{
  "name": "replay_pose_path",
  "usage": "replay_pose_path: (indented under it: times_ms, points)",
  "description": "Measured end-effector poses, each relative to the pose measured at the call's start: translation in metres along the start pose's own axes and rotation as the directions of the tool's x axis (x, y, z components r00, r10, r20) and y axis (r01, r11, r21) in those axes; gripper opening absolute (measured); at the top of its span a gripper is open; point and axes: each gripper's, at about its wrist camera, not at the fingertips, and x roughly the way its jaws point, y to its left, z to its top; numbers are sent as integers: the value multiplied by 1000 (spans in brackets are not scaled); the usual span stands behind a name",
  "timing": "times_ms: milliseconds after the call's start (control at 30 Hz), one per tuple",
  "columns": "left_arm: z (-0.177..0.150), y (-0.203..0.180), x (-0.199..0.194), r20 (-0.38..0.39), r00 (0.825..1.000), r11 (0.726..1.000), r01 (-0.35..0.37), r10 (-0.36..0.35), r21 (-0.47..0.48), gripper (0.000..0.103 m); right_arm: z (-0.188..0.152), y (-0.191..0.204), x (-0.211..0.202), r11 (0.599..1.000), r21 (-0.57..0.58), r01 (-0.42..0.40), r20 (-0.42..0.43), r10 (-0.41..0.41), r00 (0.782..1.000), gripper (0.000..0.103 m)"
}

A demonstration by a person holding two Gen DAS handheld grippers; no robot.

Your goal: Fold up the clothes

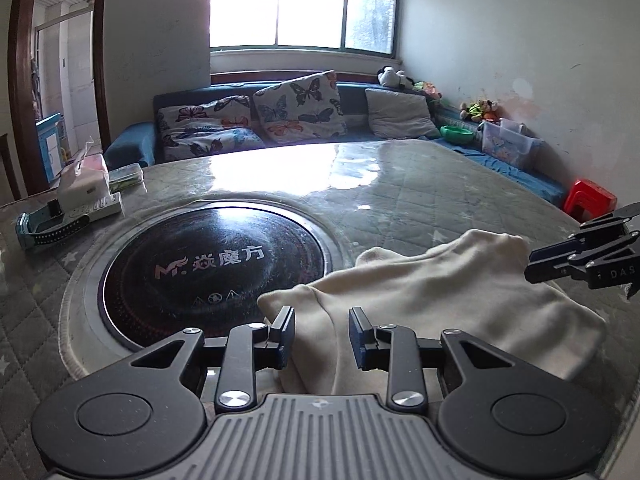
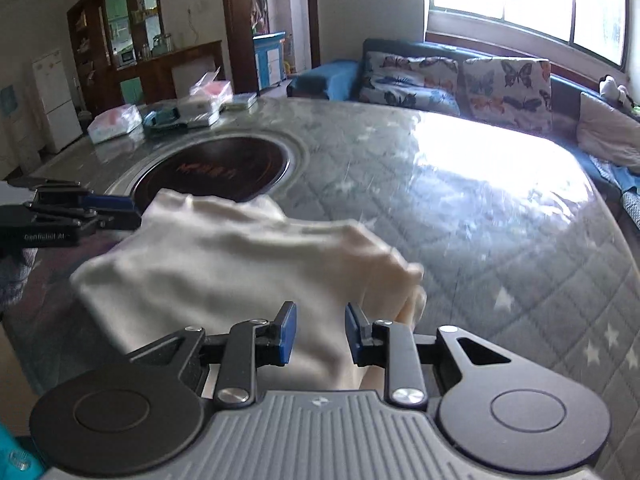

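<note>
A cream garment (image 1: pixel 440 292) lies bunched and partly folded on the quilted table (image 1: pixel 440 184), right of the round black cooktop (image 1: pixel 208 264). My left gripper (image 1: pixel 322 320) is shut on the garment's near left part, and a thick fold fills the gap between its blue pads. At the right edge of that view, my right gripper (image 1: pixel 534 266) meets the garment's far right side. In the right wrist view, the garment (image 2: pixel 240 264) looks blurred and raised. There my right gripper (image 2: pixel 320 316) has a fold between its pads, and the left gripper (image 2: pixel 134 210) holds the far left corner.
A tissue box on a white power strip (image 1: pixel 86 188) and a blue strap-like item (image 1: pixel 44 228) sit at the table's left. Beyond the table are a blue sofa with butterfly cushions (image 1: pixel 296 108), a red stool (image 1: pixel 590 200) and a clear toy box (image 1: pixel 506 144).
</note>
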Motion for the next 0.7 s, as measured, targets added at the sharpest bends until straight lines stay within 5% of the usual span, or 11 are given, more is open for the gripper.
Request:
replay_pose_path:
  times_ms: [267, 700]
  points:
    - [3, 7, 27, -42, 998, 999, -41, 41, -11, 32, 15, -23, 40, 996, 71, 49, -14, -48, 999, 25]
    - [27, -21, 46, -23, 1000, 999, 20, -19, 49, 32, 38, -9, 52, 998, 58, 2, 38, -4, 999, 26]
